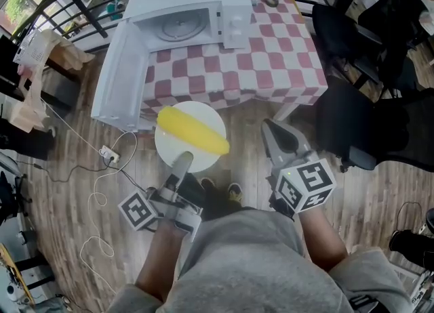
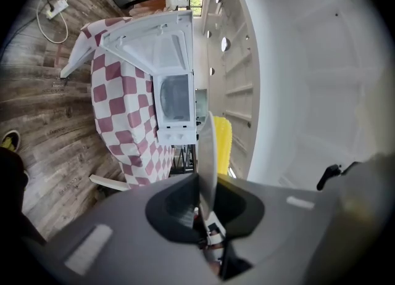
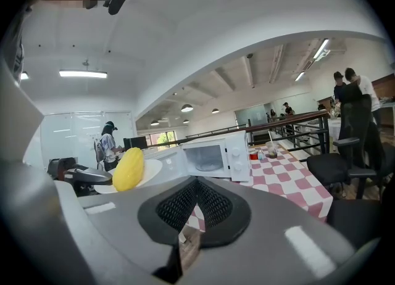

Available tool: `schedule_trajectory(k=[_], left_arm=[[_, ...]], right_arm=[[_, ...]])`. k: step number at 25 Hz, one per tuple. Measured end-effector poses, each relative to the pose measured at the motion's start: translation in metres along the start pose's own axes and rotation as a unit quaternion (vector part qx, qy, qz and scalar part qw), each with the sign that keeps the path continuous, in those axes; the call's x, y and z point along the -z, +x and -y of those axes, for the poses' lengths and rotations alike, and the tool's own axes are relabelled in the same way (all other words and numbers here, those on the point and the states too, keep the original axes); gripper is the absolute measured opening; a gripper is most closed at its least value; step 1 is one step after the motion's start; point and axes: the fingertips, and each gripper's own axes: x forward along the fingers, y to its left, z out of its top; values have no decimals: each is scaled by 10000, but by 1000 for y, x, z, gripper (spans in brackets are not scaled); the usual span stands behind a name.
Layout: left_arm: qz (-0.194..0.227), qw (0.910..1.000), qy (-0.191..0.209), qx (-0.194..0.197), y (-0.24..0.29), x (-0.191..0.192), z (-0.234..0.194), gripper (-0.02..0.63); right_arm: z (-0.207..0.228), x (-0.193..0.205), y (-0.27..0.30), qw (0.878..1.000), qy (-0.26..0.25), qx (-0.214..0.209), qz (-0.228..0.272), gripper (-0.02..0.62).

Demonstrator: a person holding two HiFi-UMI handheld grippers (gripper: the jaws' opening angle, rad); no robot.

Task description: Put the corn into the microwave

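In the head view, the white microwave (image 1: 196, 7) stands at 12 o'clock on a table with a red and white checked cloth (image 1: 271, 61). Its door (image 1: 122, 78) is swung wide open toward 9 o'clock, and the glass turntable inside is bare. Near the centre a white plate (image 1: 203, 118) is held in the air in front of the table, and the corn (image 1: 193, 131) lies across it, yellow, running from 10 o'clock to 4 o'clock. The left gripper (image 1: 182, 162) comes in from 7 o'clock and pinches the near rim of the plate. The right gripper (image 1: 274, 132) is at 4 o'clock, apart from the plate.

In the left gripper view, the plate appears edge-on and its rim is clamped between the two jaws. The corn rests on the plate's face toward 3 o'clock. The open microwave is at 11 o'clock beyond it.

In the right gripper view, the jaws are pressed together with nothing between them. The corn on its plate is at 9 o'clock, and the open microwave is at the centre.
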Motion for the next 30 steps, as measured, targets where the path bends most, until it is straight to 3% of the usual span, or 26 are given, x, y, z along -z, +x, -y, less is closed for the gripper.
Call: schedule_trajectory(k=[12, 30], left_arm=[[-95, 9999, 9, -47, 17, -9, -5, 35], [-404, 9991, -33, -160, 88, -80, -28, 35]], right_arm=[[11, -3, 16, 9999, 83, 56, 35, -2], [35, -24, 103, 9994, 27, 337, -114, -2]])
